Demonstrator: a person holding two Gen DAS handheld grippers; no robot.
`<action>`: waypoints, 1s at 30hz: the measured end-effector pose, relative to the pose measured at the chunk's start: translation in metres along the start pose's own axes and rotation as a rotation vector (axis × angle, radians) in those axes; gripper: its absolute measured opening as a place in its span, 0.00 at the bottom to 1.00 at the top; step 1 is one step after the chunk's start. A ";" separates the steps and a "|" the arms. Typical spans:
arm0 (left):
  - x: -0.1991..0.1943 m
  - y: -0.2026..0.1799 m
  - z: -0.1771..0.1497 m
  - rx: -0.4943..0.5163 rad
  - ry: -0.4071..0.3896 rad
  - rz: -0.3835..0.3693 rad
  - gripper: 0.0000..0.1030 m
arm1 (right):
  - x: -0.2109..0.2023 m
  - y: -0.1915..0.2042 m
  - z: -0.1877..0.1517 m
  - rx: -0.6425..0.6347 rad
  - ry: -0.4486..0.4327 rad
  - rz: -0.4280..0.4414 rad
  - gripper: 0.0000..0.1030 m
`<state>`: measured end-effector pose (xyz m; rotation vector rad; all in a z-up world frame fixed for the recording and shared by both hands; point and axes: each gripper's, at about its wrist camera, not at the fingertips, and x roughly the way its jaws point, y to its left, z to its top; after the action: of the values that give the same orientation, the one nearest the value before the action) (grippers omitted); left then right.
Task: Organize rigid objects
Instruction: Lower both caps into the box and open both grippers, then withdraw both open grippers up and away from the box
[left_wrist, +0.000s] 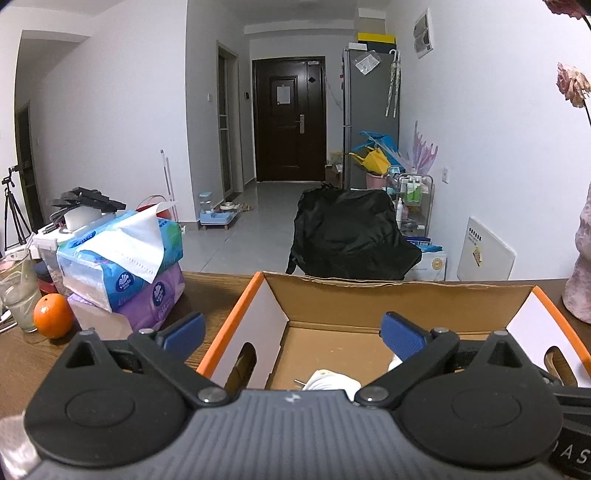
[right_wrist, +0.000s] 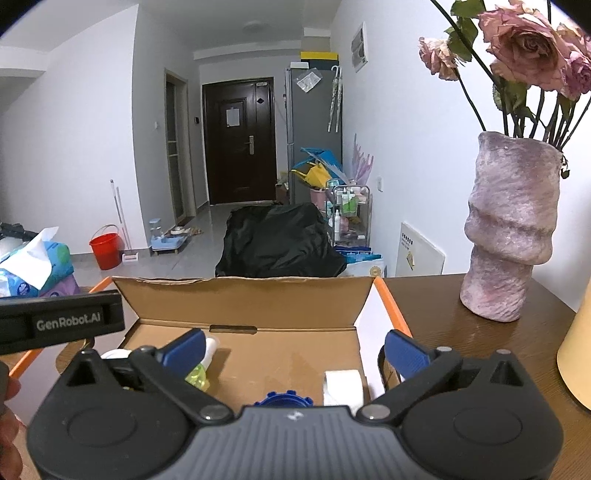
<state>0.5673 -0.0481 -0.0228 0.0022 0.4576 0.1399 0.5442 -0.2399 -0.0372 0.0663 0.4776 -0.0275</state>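
Both your grippers are spread wide with nothing between the pads. The left gripper (left_wrist: 291, 332) hangs over the left end of the box (left_wrist: 369, 295), its left pad outside the orange-edged wall, its right pad above the box floor. The right gripper (right_wrist: 293, 349) sits low centre in its view, over the same box.

My read is that you are well along. Several items already lie in the box: a white roll (right_wrist: 343, 387) at lower right, a blue ridged cap (right_wrist: 284, 398) at the bottom centre, a white tube (right_wrist: 210, 349) and a yellow-green translucent piece (right_wrist: 197, 377) at lower left. In the left view a white object (left_wrist: 328, 380) shows just above the gripper body; what it is, I cannot tell. Whether anything rigid remains to be packed is not clear; the orange (left_wrist: 53, 315) at lower left, beside the glass (left_wrist: 18, 291) and the tissue packs (left_wrist: 122, 266), sits outside the box.

The box is plain corrugated card, brown inside, white with orange trim on the flaps, with cut handle slots. The vase (right_wrist: 511, 229) at right is rough, mottled pink and waisted, holding dried roses. The table (right_wrist: 480, 354) is dark wood grain.
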 end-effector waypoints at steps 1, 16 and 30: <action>-0.001 0.000 0.000 0.001 -0.001 -0.001 1.00 | 0.000 0.000 0.000 0.000 0.000 0.002 1.00; -0.015 -0.002 -0.001 0.003 -0.012 -0.020 1.00 | -0.010 0.001 -0.003 -0.016 -0.012 0.010 1.00; -0.050 0.006 -0.009 0.025 -0.040 -0.029 1.00 | -0.043 -0.004 -0.013 -0.016 -0.030 0.004 1.00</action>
<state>0.5185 -0.0490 -0.0087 0.0228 0.4191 0.1052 0.4999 -0.2429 -0.0289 0.0514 0.4472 -0.0208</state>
